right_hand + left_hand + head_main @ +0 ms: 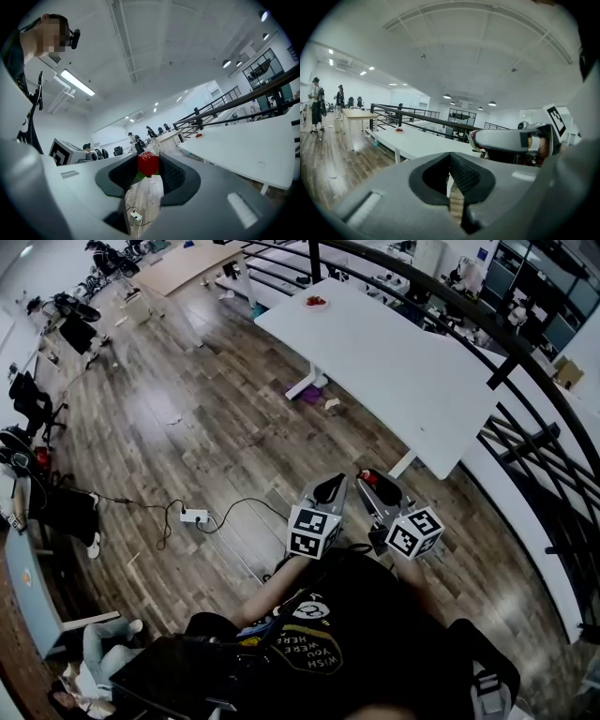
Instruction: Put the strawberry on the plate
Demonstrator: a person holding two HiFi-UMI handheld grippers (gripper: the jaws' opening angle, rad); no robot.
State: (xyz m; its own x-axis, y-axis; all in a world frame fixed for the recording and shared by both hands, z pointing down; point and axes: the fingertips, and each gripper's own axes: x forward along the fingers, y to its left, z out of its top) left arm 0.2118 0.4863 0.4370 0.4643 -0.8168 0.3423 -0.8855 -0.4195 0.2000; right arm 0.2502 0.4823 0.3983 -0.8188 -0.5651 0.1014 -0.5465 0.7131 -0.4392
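Seen in the head view, the right hand-held gripper [375,486] held the strawberry [369,478] above the wood floor, well apart from the plate [316,303] at the far end of the white surface [403,371]. In the left gripper view, the left hand-held gripper [450,161] was pressed together and empty, apparently just kept clear. In the right gripper view, the jaws pinched the fruit, which was red and seeded with green leaves beneath.
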